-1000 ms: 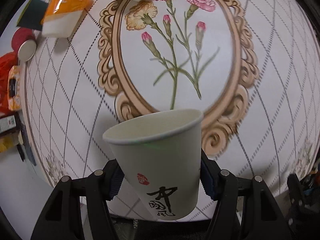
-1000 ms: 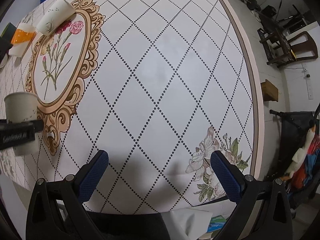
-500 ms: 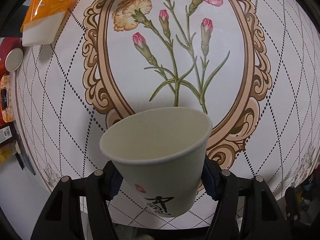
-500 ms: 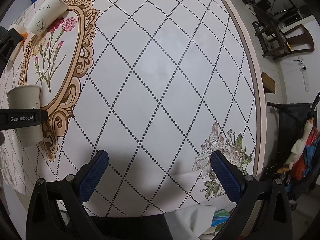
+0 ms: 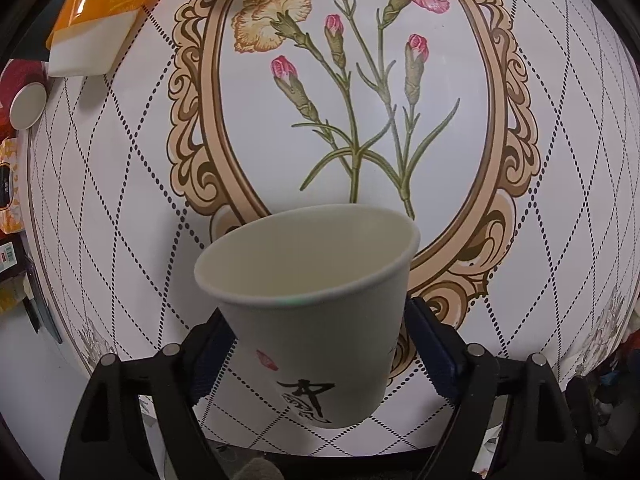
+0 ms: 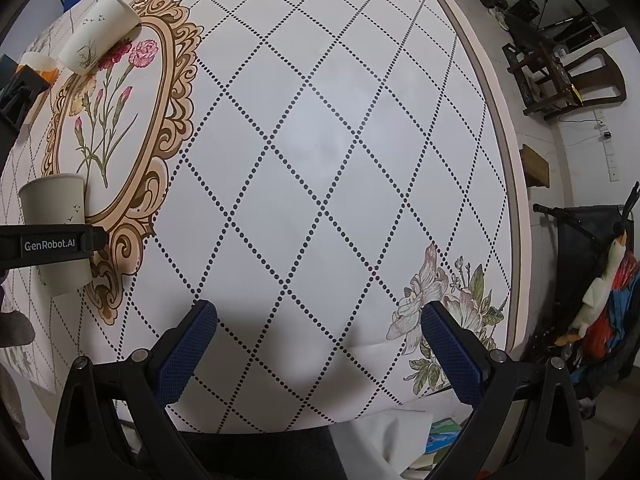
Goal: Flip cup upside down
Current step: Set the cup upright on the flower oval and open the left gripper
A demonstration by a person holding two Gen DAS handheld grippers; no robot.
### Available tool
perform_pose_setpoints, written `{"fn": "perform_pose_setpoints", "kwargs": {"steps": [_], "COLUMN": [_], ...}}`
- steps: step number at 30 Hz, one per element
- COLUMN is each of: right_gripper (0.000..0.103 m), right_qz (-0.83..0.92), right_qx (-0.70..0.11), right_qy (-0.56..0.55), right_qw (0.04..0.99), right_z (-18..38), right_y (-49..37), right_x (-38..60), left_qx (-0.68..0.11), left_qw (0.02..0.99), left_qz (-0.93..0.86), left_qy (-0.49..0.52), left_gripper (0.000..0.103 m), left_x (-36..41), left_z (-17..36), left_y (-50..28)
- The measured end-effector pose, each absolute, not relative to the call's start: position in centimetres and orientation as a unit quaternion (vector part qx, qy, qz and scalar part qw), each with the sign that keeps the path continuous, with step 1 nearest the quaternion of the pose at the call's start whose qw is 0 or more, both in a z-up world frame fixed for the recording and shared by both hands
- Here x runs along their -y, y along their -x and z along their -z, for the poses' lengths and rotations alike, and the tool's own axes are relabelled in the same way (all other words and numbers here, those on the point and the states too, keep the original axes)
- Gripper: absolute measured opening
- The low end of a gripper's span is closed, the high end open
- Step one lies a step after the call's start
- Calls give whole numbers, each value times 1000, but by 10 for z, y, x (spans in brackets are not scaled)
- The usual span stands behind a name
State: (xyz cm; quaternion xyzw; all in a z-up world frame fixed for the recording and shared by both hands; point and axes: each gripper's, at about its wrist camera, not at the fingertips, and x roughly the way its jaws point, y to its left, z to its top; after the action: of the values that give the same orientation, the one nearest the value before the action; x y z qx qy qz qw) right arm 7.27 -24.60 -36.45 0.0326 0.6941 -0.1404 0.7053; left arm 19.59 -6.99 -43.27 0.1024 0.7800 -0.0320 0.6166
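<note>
A white paper cup [image 5: 316,328] with black calligraphy and a red stamp is clamped between the blue pads of my left gripper [image 5: 320,356]. It is held above the table, mouth up and tilted away from the camera. In the right wrist view the same cup [image 6: 54,208] shows at the far left with the left gripper's finger [image 6: 48,245] across it. My right gripper [image 6: 316,344] is open and empty over the diamond-patterned tablecloth. A second white paper cup [image 6: 98,40] lies on its side at the far end of the flower medallion.
A white pack with an orange band [image 5: 96,28] lies at the table's far left. Red and orange packages [image 5: 12,128] crowd the left edge. The table's right edge [image 6: 496,128] borders a floor with a wooden chair [image 6: 560,68] and a black stand [image 6: 584,232].
The left gripper has lifted and tipped the cup forward, so more of its inside shows. The right gripper has drifted slightly and stays open.
</note>
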Motion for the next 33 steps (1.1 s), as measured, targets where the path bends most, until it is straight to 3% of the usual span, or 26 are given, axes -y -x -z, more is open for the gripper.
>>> {"fn": "perform_pose_setpoints", "kwargs": {"steps": [9,17,26,33], "right_gripper": [103,103,103,103], "right_qz": [130,66,23,-3], "right_qx": [-690,-671,-653,-669], "right_qy": [-49,-86,-76,-49], "right_qw": [710,734,753,741], "right_z": [353,308,279,291], "right_y": [-67,-61,-70,-82], "right_x": [242,201,123,80], "left_qx": [-739,-686,-673,-676], "left_qw": [668,722,737,734], "left_qz": [26,-1,-30,-60], "left_qy": [-83,-88,-49,-21], "left_gripper": [83,83,83,83], "left_x": [45,-14,-76,-114], "left_z": [362,284,273,286], "left_y": [-175,-131,-111,-108]}}
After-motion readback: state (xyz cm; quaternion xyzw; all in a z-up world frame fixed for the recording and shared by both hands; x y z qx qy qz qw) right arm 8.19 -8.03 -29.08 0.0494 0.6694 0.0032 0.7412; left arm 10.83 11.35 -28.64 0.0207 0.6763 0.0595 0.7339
